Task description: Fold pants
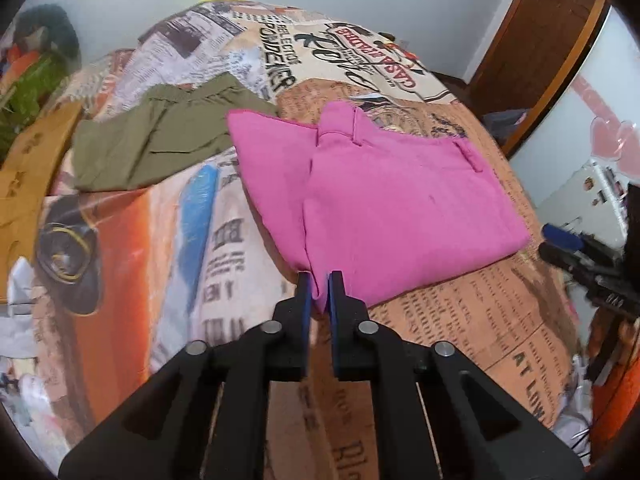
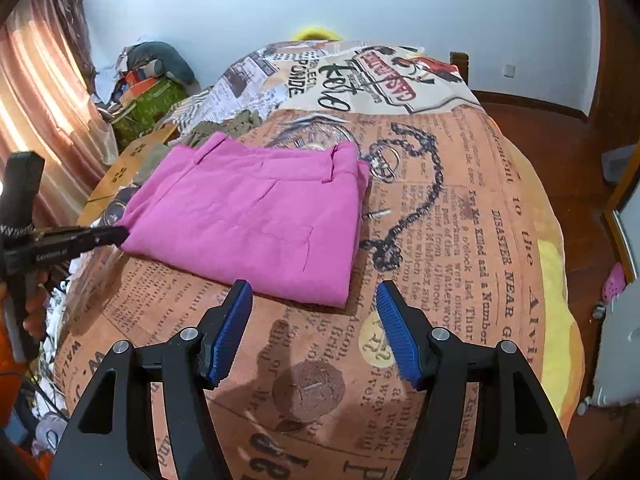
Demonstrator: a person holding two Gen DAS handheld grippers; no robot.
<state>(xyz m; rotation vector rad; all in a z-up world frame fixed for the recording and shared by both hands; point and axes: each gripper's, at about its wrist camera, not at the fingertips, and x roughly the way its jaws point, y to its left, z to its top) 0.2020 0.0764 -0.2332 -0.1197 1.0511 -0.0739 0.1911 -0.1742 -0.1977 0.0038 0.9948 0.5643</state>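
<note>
Bedroom, newsprint-patterned bedspread (image 2: 460,240). Pink pants (image 2: 248,216) lay folded mid-frame. Left gripper (image 1: 319,280) was clenched on their near-left corner; right gripper (image 2: 314,294) hung released, just short of the near edge. Risk: a one-sided tug could drag the stack crooked.

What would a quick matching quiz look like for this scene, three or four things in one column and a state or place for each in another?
Things:
1. pink pants
2. olive garment
3. left gripper
4. right gripper

States:
A. open, holding nothing
B. folded on the bedspread
C. shut on a pink corner
D. lying beyond the pink fabric

Pairs: 1-B, 2-D, 3-C, 4-A
</note>
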